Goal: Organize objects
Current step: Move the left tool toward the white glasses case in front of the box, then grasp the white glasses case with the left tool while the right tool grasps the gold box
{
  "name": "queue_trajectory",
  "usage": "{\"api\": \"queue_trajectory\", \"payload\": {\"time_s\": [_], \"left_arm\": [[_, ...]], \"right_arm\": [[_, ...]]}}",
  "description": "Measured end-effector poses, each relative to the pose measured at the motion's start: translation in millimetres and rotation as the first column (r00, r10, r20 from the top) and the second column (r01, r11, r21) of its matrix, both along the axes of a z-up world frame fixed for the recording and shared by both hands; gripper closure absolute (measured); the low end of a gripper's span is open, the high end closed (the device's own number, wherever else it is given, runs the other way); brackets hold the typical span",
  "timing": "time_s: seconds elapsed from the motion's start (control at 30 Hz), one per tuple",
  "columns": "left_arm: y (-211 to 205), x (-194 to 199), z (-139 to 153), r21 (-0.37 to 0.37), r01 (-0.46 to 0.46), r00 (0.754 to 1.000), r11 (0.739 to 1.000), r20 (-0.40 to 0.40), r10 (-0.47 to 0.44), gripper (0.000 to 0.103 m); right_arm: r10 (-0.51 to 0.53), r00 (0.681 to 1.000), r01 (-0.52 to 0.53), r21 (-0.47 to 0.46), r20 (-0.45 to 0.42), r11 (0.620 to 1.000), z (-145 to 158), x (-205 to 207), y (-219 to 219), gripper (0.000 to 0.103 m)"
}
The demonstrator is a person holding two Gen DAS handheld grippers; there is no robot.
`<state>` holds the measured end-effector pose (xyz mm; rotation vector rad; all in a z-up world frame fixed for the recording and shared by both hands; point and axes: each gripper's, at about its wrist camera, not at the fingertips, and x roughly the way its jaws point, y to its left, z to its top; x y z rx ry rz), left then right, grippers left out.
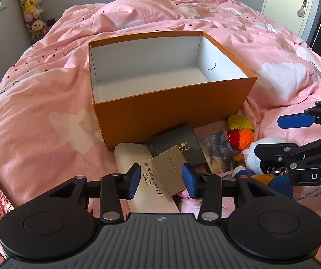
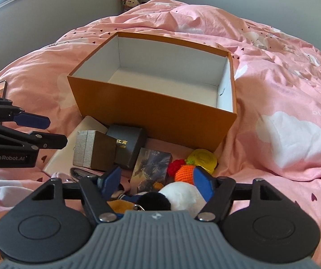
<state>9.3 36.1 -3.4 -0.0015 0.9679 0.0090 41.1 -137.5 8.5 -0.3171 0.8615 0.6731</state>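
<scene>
Your left tool (image 1: 161, 180) brackets the gold box (image 1: 170, 172) unclenched, the right tool (image 2: 158, 181) straddles the white plush (image 2: 180, 194) ungripped, both lined up for the empty orange box (image 1: 174, 112).

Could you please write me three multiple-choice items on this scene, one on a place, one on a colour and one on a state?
1. Where does the pile of small things lie?
A. inside the box
B. on the bed in front of the box
C. on the floor

2. What colour is the box outside?
A. orange
B. green
C. black

3. What is in the box?
A. a plush toy
B. a phone
C. nothing

Answers:
1 B: the gold box, card and crochet fruit rest on the pink duvet against the box's near wall.
2 A: its outer walls are orange, the inside white.
3 C: only bare white floor and walls show inside in both views.
</scene>
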Motion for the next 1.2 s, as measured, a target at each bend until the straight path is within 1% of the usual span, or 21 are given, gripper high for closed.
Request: {"api": "queue_trajectory", "payload": {"time_s": [0.03, 0.07, 0.13, 0.2, 0.3, 0.33, 0.4, 0.5, 0.57, 0.63, 0.7, 0.8, 0.87, 1.0, 1.07, 1.13, 1.2], "left_arm": [[2, 1, -2, -0.01, -0.002, 1.0, 1.0, -0.009, 0.002, 0.06], [4, 3, -4, -0.026, -0.006, 1.0, 1.0, -0.02, 0.005, 0.062], [9, 7, -9, -0.072, -0.015, 0.999, 0.997, -0.044, 0.012, 0.067], [13, 10, -16, -0.117, -0.028, 0.997, 0.993, -0.068, 0.021, 0.067], [18, 15, -23, -0.186, -0.049, 0.994, 0.981, -0.102, 0.031, 0.067], [20, 17, -24, -0.206, -0.055, 0.993, 0.977, -0.111, 0.033, 0.067], [20, 19, -25, -0.223, -0.057, 0.992, 0.973, -0.126, 0.029, 0.067], [22, 20, -25, -0.242, -0.056, 0.99, 0.969, -0.138, 0.022, 0.066], [24, 22, -26, -0.242, -0.063, 0.988, 0.968, -0.15, 0.027, 0.064], [26, 24, -27, -0.239, -0.068, 0.986, 0.969, -0.165, 0.028, 0.056], [28, 24, -26, -0.238, -0.068, 0.984, 0.969, -0.176, 0.026, 0.054], [25, 22, -23, -0.239, -0.046, 0.983, 0.97, -0.185, 0.001, 0.054], [22, 20, -19, -0.246, -0.021, 0.982, 0.969, -0.188, -0.027, 0.053], [16, 16, -13, -0.219, 0.012, 0.981, 0.976, -0.186, -0.053, 0.053], [19, 17, -12, -0.21, -0.001, 0.982, 0.978, -0.187, -0.039, 0.053], [25, 19, -15, -0.206, -0.042, 0.981, 0.978, -0.193, 0.001, 0.05], [33, 23, -21, -0.183, -0.085, 0.977, 0.979, -0.207, 0.047, 0.048]], "right_arm": [[0.015, 1.0, -0.015, 0.006, -0.013, 1.0, 0, 2, 4, 0.038], [0.027, 0.999, -0.027, 0.01, -0.026, 1.0, 0, 3, 7, 0.043], [0.057, 0.997, -0.056, 0.016, -0.059, 0.998, -3, 9, 16, 0.05], [0.082, 0.993, -0.081, 0.016, -0.087, 0.997, -6, 13, 25, 0.059], [0.115, 0.986, -0.114, 0.013, -0.122, 0.993, -13, 18, 35, 0.067], [0.126, 0.983, -0.126, 0.01, -0.136, 0.992, -15, 20, 39, 0.068], [0.143, 0.976, -0.145, 0.003, -0.165, 0.989, -21, 23, 45, 0.075], [0.165, 0.966, -0.168, 0.0, -0.199, 0.986, -25, 27, 51, 0.077], [0.176, 0.959, -0.181, -0.006, -0.221, 0.983, -28, 29, 53, 0.079], [0.194, 0.951, -0.202, -0.008, -0.24, 0.979, -30, 32, 56, 0.079], [0.214, 0.943, -0.223, -0.007, -0.254, 0.975, -31, 32, 59, 0.078], [0.255, 0.924, -0.269, -0.01, -0.285, 0.963, -29, 31, 62, 0.078], [0.28, 0.916, -0.298, -0.02, -0.287, 0.954, -27, 29, 63, 0.078], [0.321, 0.904, -0.342, -0.028, -0.283, 0.939, -22, 24, 61, 0.077], [0.33, 0.899, -0.35, -0.021, -0.287, 0.936, -20, 24, 60, 0.077], [0.334, 0.9, -0.353, -0.018, -0.279, 0.936, -20, 24, 62, 0.077], [0.332, 0.901, -0.348, -0.006, -0.28, 0.938, -21, 26, 65, 0.077]]}}
